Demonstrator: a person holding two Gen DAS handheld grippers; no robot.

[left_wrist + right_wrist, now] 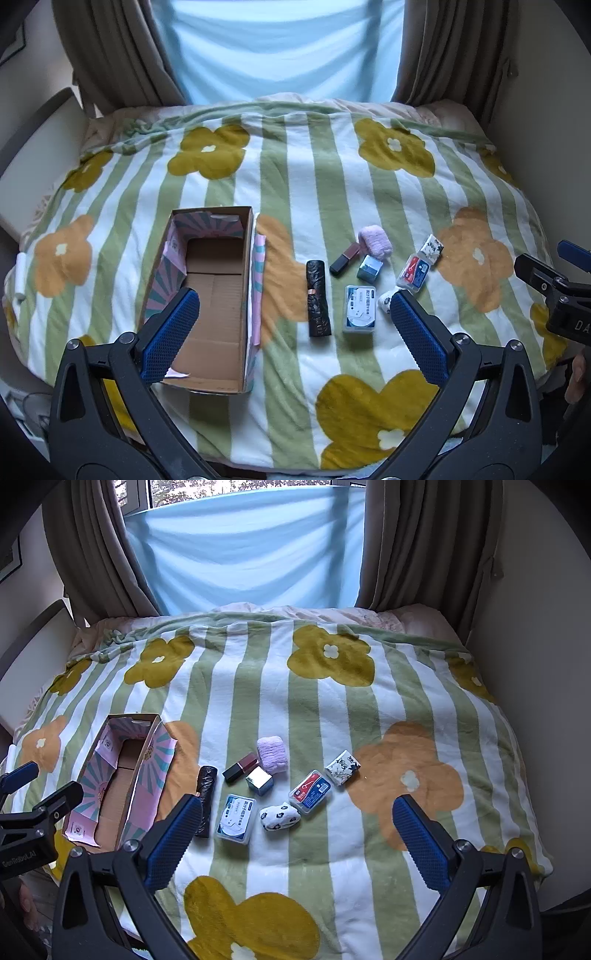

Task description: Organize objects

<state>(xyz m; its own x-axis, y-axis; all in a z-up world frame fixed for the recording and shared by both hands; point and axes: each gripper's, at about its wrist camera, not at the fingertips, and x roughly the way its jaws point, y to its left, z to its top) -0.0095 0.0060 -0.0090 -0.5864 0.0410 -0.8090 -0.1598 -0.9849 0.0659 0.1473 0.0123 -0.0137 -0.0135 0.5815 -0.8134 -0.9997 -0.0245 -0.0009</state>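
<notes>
Striped, flower-printed bedding [295, 192] covers a bed below a curtained window [243, 554] and carries everything. On its left side sits an open cardboard box [214, 295], its inside bare. Just right of it lies a black patterned tube [317, 299], then a cluster: a lipstick [345, 259], a lilac fluffy roll [376, 242], a small silver cube [369, 269], two clear plastic cases [359, 309], and two patterned packets [279, 816]. Both the left gripper [295, 325] and the right gripper [297, 834] hover above the bedding, jaws spread wide, holding nothing.
</notes>
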